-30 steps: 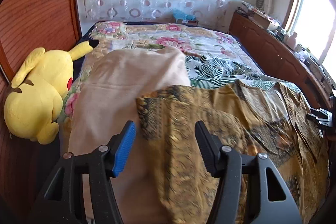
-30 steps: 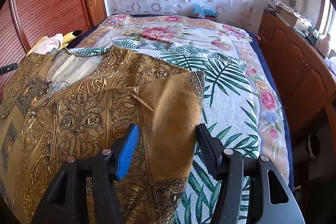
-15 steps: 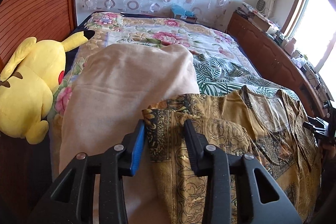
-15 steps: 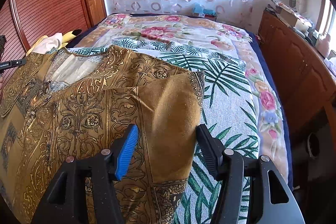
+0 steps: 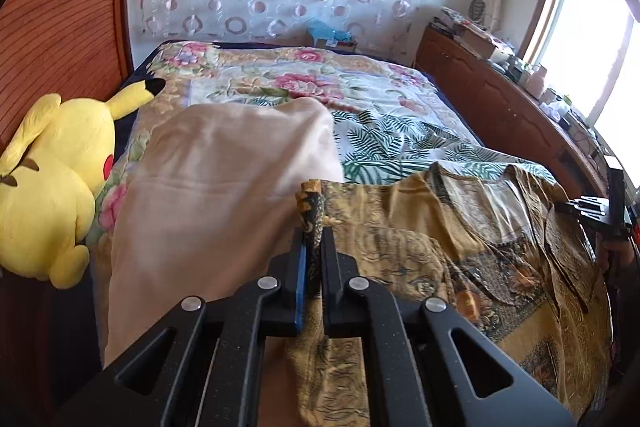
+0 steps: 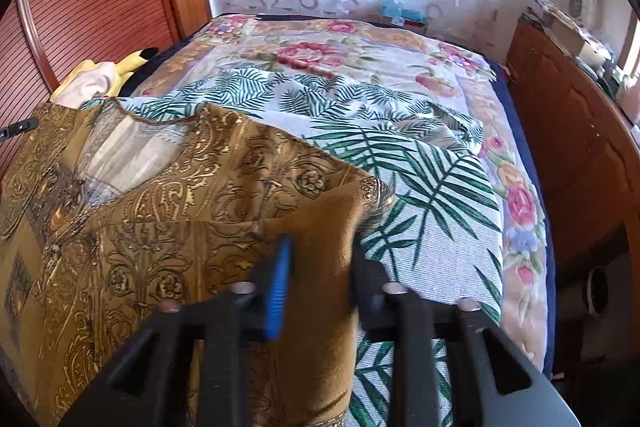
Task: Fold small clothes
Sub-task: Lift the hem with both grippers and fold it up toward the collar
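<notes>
A gold-brown patterned shirt [image 5: 420,247] lies spread on the bed, collar away from me. My left gripper [image 5: 314,239] is shut on the shirt's left sleeve edge, and a dark-trimmed fold of cloth stands up between the pads. In the right wrist view the same shirt [image 6: 180,227] fills the lower left. My right gripper [image 6: 320,251] is closing on the plain brown right sleeve, which is bunched between the pads and touches both. The right gripper [image 5: 588,207] also shows at the far right of the left wrist view.
A beige cloth [image 5: 220,187] lies left of the shirt. A yellow plush toy [image 5: 52,179] sits at the bed's left edge by a wooden sliding door [image 6: 80,7]. A leaf-print sheet [image 6: 420,187] covers the bed beyond. A wooden cabinet [image 5: 500,107] runs along the right.
Both grippers stood open over the sleeves before. The left jaws have closed onto the left sleeve edge and lifted a fold. The right jaws have narrowed onto the right sleeve.
</notes>
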